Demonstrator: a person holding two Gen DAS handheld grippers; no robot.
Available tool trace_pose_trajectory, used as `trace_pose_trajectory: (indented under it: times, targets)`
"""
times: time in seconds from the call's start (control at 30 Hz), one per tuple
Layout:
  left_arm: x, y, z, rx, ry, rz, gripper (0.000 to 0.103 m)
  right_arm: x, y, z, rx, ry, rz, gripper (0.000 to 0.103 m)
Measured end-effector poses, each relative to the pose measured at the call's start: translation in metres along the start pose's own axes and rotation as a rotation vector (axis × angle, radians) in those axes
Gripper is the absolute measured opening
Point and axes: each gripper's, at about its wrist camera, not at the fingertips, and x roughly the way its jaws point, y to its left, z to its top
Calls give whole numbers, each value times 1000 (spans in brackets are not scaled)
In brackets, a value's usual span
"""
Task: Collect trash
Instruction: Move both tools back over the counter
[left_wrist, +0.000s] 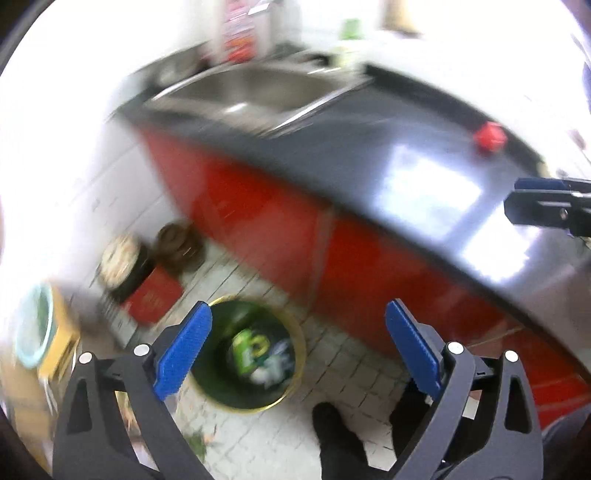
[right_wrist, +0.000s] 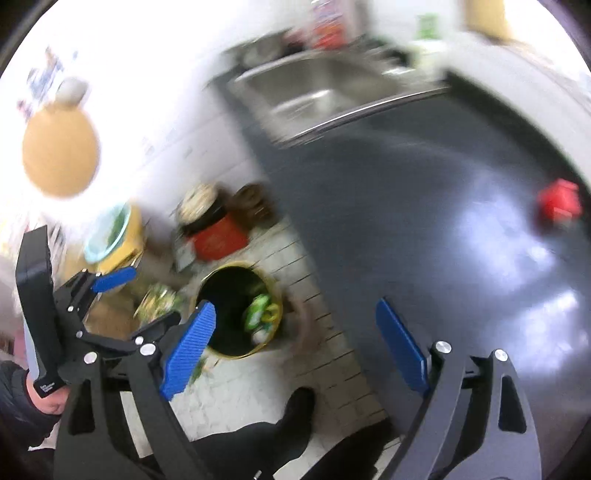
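A dark bin with a yellow rim (left_wrist: 300, 345) stands on the tiled floor beside the counter, holding green and white trash (left_wrist: 255, 350). My left gripper (left_wrist: 298, 310) hovers above it, open, with nothing between its blue fingers. In the right wrist view the same bin (right_wrist: 242, 356) and its trash (right_wrist: 260, 312) lie below my right gripper (right_wrist: 295, 306), which is also open and empty. A red crumpled object (right_wrist: 559, 203) lies on the dark counter, also seen as a red object (left_wrist: 489, 136) from the left. Both views are blurred.
A steel sink (right_wrist: 325, 85) is set in the dark counter (right_wrist: 424, 221) above a red cabinet front (left_wrist: 277, 221). A red box (left_wrist: 153, 299), pots and a teal bowl (right_wrist: 107, 232) crowd the floor left of the bin. The person's dark shoes (left_wrist: 336, 435) stand near the bin.
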Motion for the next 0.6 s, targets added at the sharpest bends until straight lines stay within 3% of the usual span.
trace_pose_trajectory:
  times: [0.2,0.3,0.43,0.6]
  targets:
    - [-5,-147,65,256,-77,-192,96,-97,-119,-44,181,-135,-236,87]
    - [-7,-216,84,352,-73,-292,96,-133,-169,-77,263,-178,-334,89]
    - [-9,-282,95,419,-37,-363,96,-166,-213,-118,353,-209,-404,90]
    - [-10,-325,100,462,-23,-407,96,-185,-242,-152,417,-223,-445,90]
